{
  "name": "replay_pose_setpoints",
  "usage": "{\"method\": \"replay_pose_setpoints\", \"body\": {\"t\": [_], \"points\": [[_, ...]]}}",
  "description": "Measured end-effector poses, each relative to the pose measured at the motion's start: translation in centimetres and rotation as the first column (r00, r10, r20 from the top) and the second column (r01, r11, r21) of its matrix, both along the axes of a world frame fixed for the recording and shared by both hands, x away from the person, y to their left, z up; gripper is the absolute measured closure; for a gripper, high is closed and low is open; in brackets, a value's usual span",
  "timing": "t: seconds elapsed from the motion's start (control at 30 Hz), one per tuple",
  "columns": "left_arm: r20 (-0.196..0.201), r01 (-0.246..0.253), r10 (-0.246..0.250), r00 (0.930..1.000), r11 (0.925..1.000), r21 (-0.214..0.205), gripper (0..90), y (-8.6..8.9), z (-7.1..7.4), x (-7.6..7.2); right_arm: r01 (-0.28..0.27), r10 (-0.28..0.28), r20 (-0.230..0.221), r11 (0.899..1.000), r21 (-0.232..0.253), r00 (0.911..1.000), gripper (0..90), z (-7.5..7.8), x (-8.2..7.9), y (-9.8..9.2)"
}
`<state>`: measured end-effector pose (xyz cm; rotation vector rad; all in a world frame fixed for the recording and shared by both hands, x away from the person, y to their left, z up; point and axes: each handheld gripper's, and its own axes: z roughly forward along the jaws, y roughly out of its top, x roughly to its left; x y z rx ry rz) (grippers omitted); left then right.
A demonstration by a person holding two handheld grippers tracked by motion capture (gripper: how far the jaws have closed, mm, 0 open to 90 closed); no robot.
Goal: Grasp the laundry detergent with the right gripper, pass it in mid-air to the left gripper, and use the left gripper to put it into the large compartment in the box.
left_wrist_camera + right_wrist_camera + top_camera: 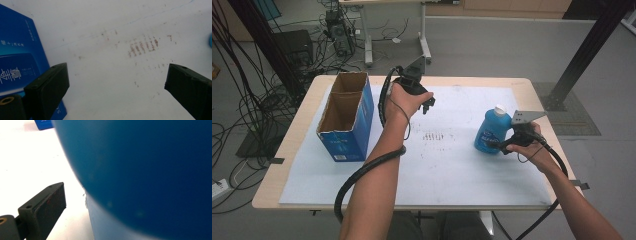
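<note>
While cables trail over the grey floor (492,45) behind it, a wooden table (294,135) carries a white sheet (442,170) that covers nearly its whole top, with a patch of reddish-brown streaks (142,46) near the middle. A second table's white legs and a black post stand farther back.

At the sheet's right side, a blue bottle (491,131) with a white cap stands upright. The right gripper (504,145) is at the bottom of the bottle on the person's side; in the right gripper view the bottle's blue wall (150,170) fills the space just past one black jaw, which sits beside the wall with a sliver of white between them. The other jaw is hidden, so whether the bottle is pinched cannot be told.

The left gripper (428,104) hangs over the sheet's far middle, its jaws spread wide with nothing between them. A blue cardboard box (349,117), open at the top, stands at the left edge of the sheet. Between box and bottle the sheet lies bare, and the bottle stands near the sheet's right border.
</note>
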<state>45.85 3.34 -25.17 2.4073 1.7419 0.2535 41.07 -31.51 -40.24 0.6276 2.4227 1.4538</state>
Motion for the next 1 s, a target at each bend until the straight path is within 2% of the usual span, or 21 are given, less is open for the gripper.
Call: {"method": "replay_pose_setpoints", "body": {"t": [1.0], "points": [[-0.003,0.005,-0.005,1.0,1.0,0.004,5.6,-0.09,-0.04,-0.04,0.001,-0.001,0.003,1.0,0.003,1.0,2.0,0.1,-0.03,0.05]]}}
